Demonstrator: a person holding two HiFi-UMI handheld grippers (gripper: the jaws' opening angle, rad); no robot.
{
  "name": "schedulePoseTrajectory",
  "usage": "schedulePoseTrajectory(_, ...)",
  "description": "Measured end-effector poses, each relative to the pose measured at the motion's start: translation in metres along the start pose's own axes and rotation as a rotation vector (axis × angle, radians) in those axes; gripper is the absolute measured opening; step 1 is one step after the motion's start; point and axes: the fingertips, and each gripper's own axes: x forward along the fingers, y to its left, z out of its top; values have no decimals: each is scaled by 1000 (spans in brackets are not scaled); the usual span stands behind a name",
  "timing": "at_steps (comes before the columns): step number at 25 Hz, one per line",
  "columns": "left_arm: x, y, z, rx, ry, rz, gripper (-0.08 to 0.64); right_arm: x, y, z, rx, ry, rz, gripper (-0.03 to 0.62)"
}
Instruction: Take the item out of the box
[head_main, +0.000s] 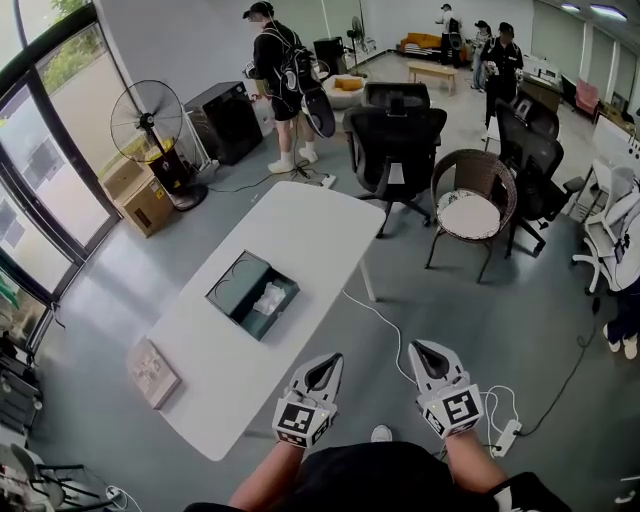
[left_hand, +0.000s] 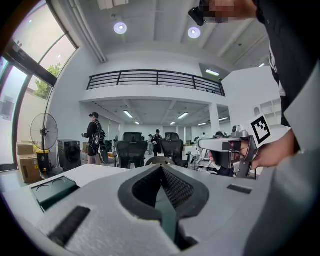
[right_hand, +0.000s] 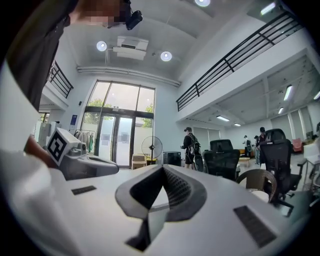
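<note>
My left gripper (head_main: 331, 360) has its 2 jaws pressed together with nothing between them. My right gripper (head_main: 418, 348) is likewise closed and empty. I hold both just off the near edge of the long white rounded table (head_main: 300, 225), well apart from the dark green open rectangular box (head_main: 238, 282) lying on it. The crumpled white item (head_main: 270, 298) sits inside the box, in the half nearer my grippers, beside 2 round recesses. A pale booklet (head_main: 152, 372) lies at the table's near-left end.
</note>
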Motion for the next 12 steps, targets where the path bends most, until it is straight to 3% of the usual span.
schedulePoseTrajectory(6, 14, 14, -6, -22, 21, 57, 12, 15, -27, -16, 10, 21, 36, 6)
schedulePoseTrajectory(12, 31, 36, -24, -65, 29, 89, 12, 60, -27, -26, 3, 35, 96, 6)
